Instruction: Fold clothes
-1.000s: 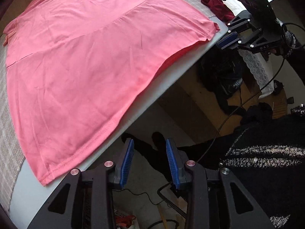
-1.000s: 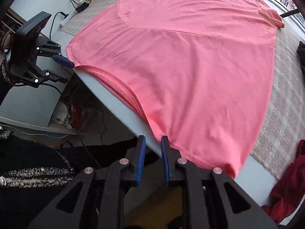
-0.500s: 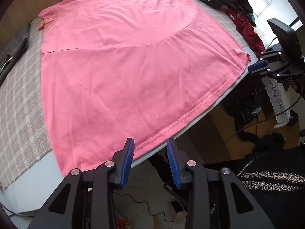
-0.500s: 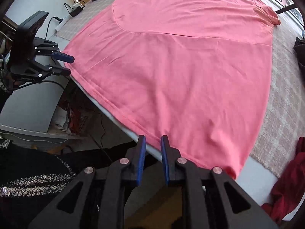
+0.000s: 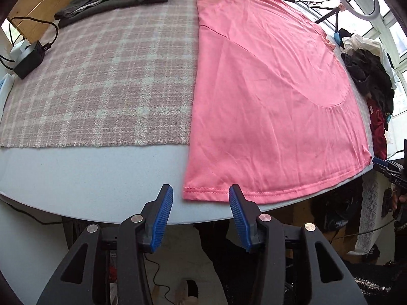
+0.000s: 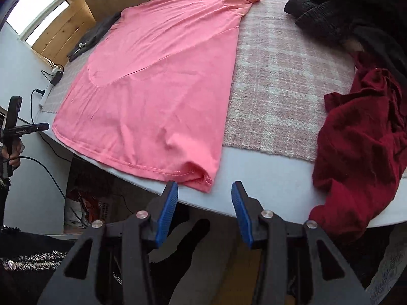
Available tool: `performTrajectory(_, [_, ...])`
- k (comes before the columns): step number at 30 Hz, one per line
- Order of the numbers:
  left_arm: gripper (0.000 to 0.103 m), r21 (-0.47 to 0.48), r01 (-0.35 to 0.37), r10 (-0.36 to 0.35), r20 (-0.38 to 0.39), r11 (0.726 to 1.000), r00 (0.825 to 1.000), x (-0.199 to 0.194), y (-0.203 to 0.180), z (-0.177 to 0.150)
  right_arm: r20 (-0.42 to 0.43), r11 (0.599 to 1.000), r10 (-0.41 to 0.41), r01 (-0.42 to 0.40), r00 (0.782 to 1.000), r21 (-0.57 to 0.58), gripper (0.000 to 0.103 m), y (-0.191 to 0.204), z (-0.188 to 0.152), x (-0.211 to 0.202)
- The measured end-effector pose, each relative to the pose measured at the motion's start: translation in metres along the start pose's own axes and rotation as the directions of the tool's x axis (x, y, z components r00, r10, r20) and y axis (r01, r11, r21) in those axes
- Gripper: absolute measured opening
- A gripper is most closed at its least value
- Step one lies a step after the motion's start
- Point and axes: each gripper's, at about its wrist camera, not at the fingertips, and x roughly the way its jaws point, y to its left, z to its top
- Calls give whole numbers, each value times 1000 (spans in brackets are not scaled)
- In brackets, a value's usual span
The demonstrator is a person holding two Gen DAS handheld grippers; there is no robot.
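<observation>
While both grippers hang just off the desk (image 5: 89,178) edge, the pink T-shirt (image 5: 267,101) lies flat, long axis running away from them, hem nearest. Left gripper (image 5: 201,216): fingers apart and opening, nothing between, the hem's left corner just ahead. Right gripper (image 6: 203,211): fingers likewise apart and opening, empty, the rumpled right hem corner just ahead.
</observation>
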Motion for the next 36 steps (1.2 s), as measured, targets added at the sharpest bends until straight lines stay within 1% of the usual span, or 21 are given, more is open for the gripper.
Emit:
performTrajectory(1, [44,5,-6,6,-6,1000,1000,3,-1,1,-12,1000,-1,0,1000,-18,43,6,1,6])
performTrajectory(3, [44,15,-13,13,-16,1000,1000,7,-3,3,-34,996,-42,40,999,-76,42,16,2,15])
performTrajectory(4, [44,20,-16,17,-20,1000,1000,10,-5,4,-48,992,-70,65,996,-106,36,19,1,18])
performTrajectory(5, [44,30,-20,21,-23,999,1000,12,-7,4,-49,987,-91,84,995,-133,33,23,1,20])
performTrajectory(6, [44,40,-26,27,-31,999,999,15,-10,4,-48,986,-96,88,994,-144,33,24,0,18])
performTrajectory(8, [43,59,-37,39,-46,998,998,21,-15,3,-45,986,-90,82,995,-143,32,23,0,12])
performTrajectory(9, [42,67,-40,44,-47,997,998,22,-17,2,-36,984,-106,99,994,-151,32,23,0,10])
performTrajectory(10, [42,74,-44,48,-46,996,998,23,-19,2,-28,981,-122,116,992,-158,29,22,0,8])
performTrajectory(11, [42,81,-48,52,-46,996,998,24,-21,1,-19,977,-138,133,990,-166,22,22,0,6])
performTrajectory(12, [42,88,-52,56,-46,995,997,25,-23,1,-13,974,-151,147,988,-173,19,22,0,4])
performTrajectory(14, [42,100,-59,64,-50,993,997,30,-30,2,-31,969,-159,150,987,-195,11,22,-1,8])
performTrajectory(18, [42,128,-70,77,-54,989,996,35,-40,2,-48,960,-170,154,984,-234,11,25,-6,13])
performTrajectory(19, [42,135,-71,79,-55,988,995,37,-42,1,-49,956,-183,166,982,-243,5,25,-7,12])
performTrajectory(20, [42,140,-72,81,-56,987,995,37,-43,1,-61,957,-192,173,979,-235,3,20,-10,8])
performTrajectory(22, [42,143,-73,82,-57,987,995,39,-47,2,-82,958,-213,191,974,-214,3,11,-15,0])
performTrajectory(23, [42,145,-74,83,-57,987,995,41,-50,0,-69,959,-229,213,971,-188,3,3,-17,-8])
performTrajectory(26, [42,151,-78,87,-58,985,994,45,-55,-4,-24,967,-225,220,974,-130,4,-7,-20,-29])
performTrajectory(28, [42,152,-78,88,-60,985,994,49,-52,4,-1,981,-151,150,988,-121,4,-1,-20,-36])
performTrajectory(30, [42,154,-77,88,-62,985,994,50,-49,3,-26,980,-117,112,993,-165,4,19,-13,-23])
performTrajectory(32, [42,157,-80,91,-63,984,994,51,-51,4,-56,969,-137,122,989,-215,4,39,-5,-4])
performTrajectory(36, [42,168,-77,89,-66,983,994,53,-54,2,-60,969,-123,107,991,-221,5,45,4,12])
